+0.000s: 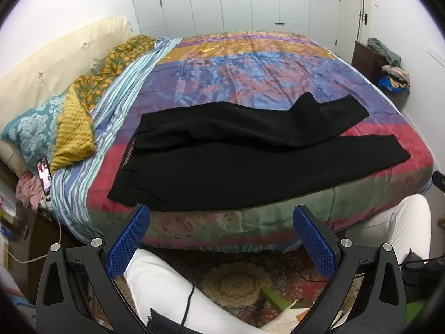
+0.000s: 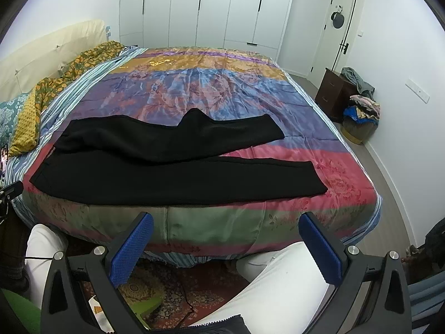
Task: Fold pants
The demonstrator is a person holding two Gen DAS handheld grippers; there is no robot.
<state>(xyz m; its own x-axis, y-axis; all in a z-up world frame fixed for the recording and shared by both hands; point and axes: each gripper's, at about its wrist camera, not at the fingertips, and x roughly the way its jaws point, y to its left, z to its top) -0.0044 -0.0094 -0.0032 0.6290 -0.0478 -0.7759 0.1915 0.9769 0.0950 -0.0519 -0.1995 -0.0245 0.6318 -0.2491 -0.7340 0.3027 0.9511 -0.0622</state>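
Both grippers, left (image 1: 221, 239) and right (image 2: 226, 246), were wide and empty; pants (image 1: 250, 164) lay spread on bed (image 1: 250, 64), apparently unfolded, legs apart.

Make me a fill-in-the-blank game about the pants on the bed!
1. The long fabric pants lying on the bed are ____ in colour.
2. Both blue-padded claws, left claw and right claw, are ____, holding nothing.
3. The pants' two legs point toward the ____ side of both pictures.

Missing words: black; open; right
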